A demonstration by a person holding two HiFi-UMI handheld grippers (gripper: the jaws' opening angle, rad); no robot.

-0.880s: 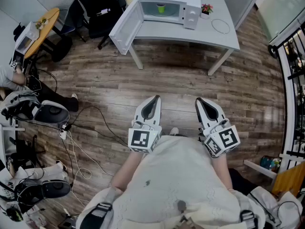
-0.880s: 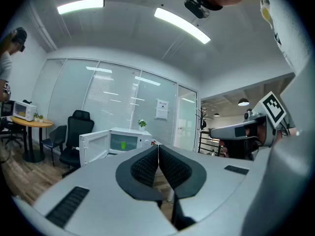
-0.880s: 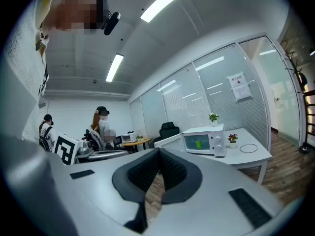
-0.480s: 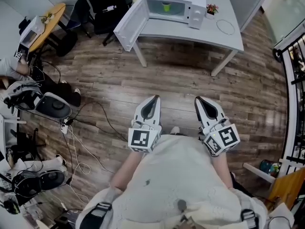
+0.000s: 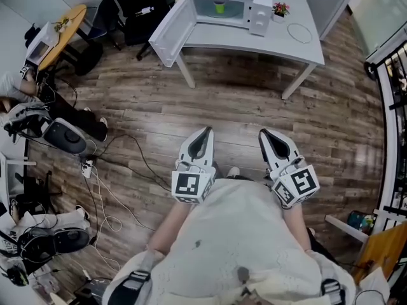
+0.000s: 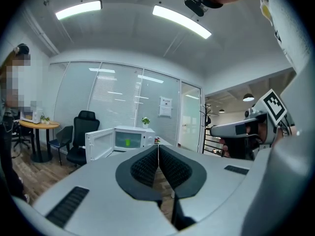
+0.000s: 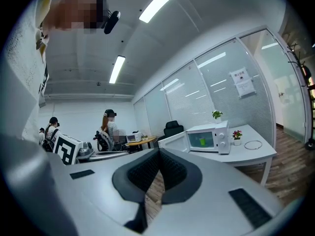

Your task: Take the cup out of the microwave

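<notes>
left gripper (image 5: 204, 134) and right gripper (image 5: 267, 135) both pinched closed, empty — green cup (image 5: 219, 7) inside open microwave (image 5: 258, 19), well apart.

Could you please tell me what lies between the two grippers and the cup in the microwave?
The head view shows only wooden floor, then the front edge of the white table. The green cup sits inside the open microwave.

Bright, even office light pours from the ceiling strips (image 6: 179, 21); soft glare streaks the wooden floor (image 5: 156, 124), a faint shadow under the white table (image 5: 280, 46). Both gripper views bend hard (black vignette corners); edges smear.
</notes>
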